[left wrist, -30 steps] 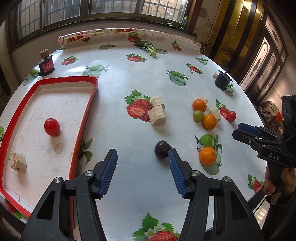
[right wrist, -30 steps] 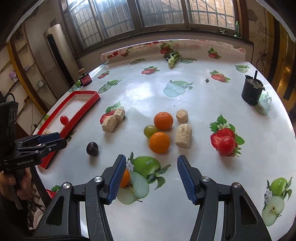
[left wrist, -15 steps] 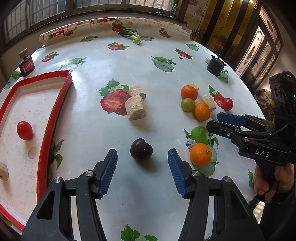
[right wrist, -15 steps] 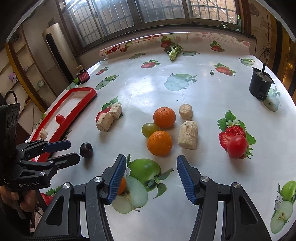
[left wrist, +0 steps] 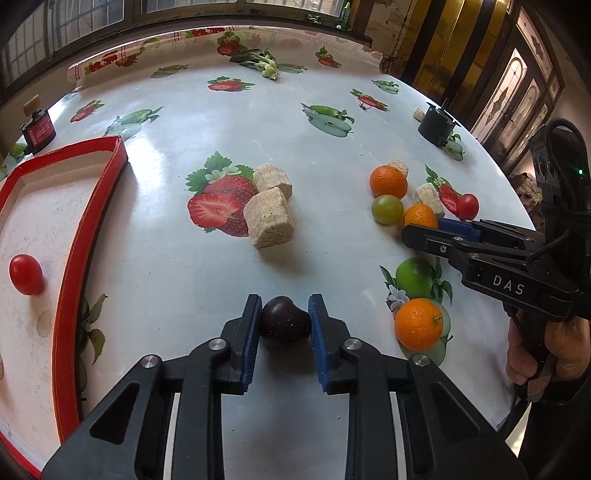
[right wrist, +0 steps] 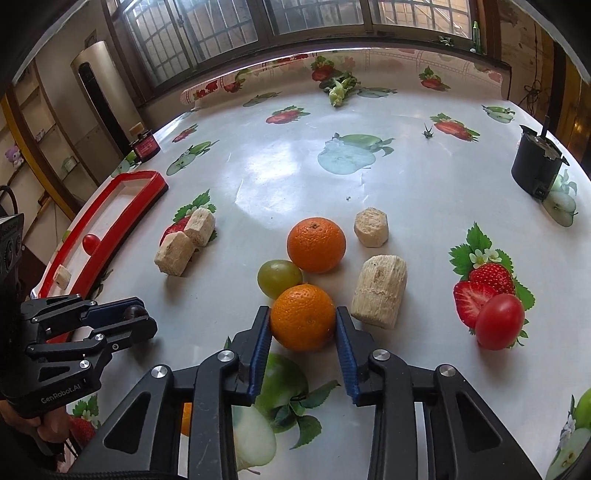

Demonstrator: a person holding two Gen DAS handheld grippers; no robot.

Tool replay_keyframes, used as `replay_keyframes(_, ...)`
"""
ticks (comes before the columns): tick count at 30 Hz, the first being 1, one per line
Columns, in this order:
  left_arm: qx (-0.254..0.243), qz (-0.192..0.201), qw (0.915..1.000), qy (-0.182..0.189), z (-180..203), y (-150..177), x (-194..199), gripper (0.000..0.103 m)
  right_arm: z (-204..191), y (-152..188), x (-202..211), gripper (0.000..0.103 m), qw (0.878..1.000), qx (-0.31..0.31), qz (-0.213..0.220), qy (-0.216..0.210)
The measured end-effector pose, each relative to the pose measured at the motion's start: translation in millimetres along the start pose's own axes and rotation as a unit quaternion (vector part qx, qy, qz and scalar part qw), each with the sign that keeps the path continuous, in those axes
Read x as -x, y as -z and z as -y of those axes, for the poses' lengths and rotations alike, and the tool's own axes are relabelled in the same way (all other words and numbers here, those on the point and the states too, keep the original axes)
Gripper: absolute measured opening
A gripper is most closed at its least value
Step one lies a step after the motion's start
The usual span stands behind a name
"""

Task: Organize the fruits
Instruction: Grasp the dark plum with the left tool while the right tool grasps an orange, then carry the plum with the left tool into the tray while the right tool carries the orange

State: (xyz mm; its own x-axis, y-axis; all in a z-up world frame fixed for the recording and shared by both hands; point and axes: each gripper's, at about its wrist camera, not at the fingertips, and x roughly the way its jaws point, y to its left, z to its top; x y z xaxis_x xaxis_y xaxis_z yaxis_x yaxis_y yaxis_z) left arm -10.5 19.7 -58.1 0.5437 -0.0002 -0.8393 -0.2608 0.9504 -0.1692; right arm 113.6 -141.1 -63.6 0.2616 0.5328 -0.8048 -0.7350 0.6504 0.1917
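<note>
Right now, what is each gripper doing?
Left gripper: shut on the round dark purple plum.
Right gripper: closing on the nearer round orange.

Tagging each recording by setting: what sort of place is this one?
Probably a room in a home, maybe a dining area: a round table with a fruit-print tablecloth, barred windows behind it, and a tall floor-standing air conditioner in the corner.

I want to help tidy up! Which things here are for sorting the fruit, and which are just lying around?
For the job: dark purple round plum, round oranges, green grape, red cherry tomato, red-rimmed flat tray.
Just lying about: black round pot, small red box, green leafy vegetable.
</note>
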Motion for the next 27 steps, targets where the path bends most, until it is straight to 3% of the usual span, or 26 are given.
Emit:
replay_keyframes(7,0.004,0.022,0.9997,-0.003,-7,3,20,0.023,-14,4,19,0.034,1.000,0.015,0.012,-0.006)
replay_keyframes(15,0.013,0.047,0.9983,-0.033,-23,10,46,0.023,-46,0,39,0.034,0.998,0.042,0.030,-0.019)
replay_keyframes(27,0.045,0.063,0.9949,-0.064,-55,23,69,0.023,-90,1,40,0.034,0.995,0.079,0.031,-0.050)
